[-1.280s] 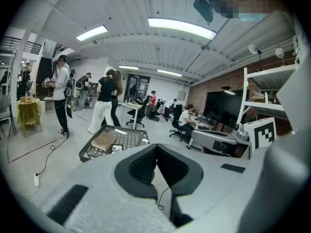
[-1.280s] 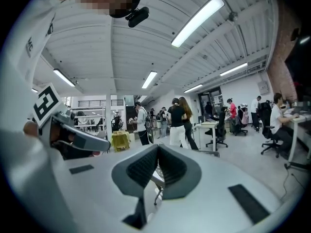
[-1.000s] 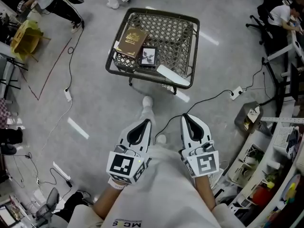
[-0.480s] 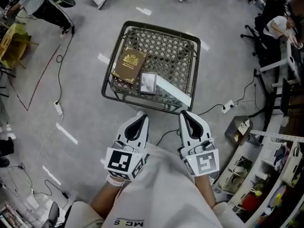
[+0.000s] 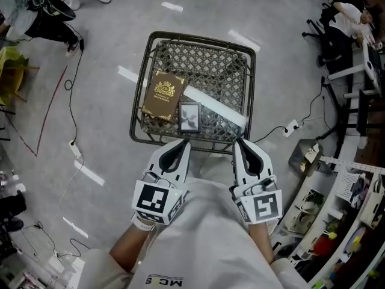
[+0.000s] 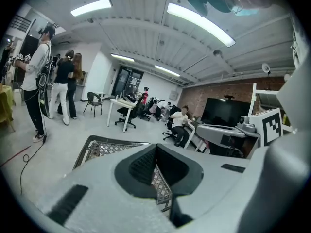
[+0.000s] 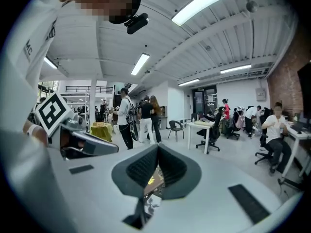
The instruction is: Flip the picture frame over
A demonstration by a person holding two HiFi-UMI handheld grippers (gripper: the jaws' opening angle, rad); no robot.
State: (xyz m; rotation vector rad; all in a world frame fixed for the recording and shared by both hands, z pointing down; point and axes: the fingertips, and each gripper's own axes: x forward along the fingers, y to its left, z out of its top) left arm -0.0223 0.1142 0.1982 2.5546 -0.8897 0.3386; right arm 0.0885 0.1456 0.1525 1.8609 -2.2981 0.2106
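A small black picture frame (image 5: pixel 189 117) lies picture side up on a dark wire-mesh table (image 5: pixel 198 38), near its front edge. A brown book (image 5: pixel 162 95) with a gold emblem sits to its left, and a long white strip (image 5: pixel 215 108) runs to its right. My left gripper (image 5: pixel 180 144) and right gripper (image 5: pixel 241 142) are both shut and hold nothing, side by side just short of the table's front rim. In the right gripper view the picture frame (image 7: pixel 151 202) and book (image 7: pixel 154 178) peek through the jaws. The left gripper view shows only the mesh table (image 6: pixel 104 147).
Cables cross the grey floor, with a power strip (image 5: pixel 292 127) to the right of the table and another (image 5: pixel 75 150) to the left. Office chairs and desks (image 5: pixel 355 59) stand at the right. People (image 5: pixel 36 11) stand at the far left.
The table has come closer: from well ahead of the grippers to right at their tips. Both grippers stay shut and side by side.
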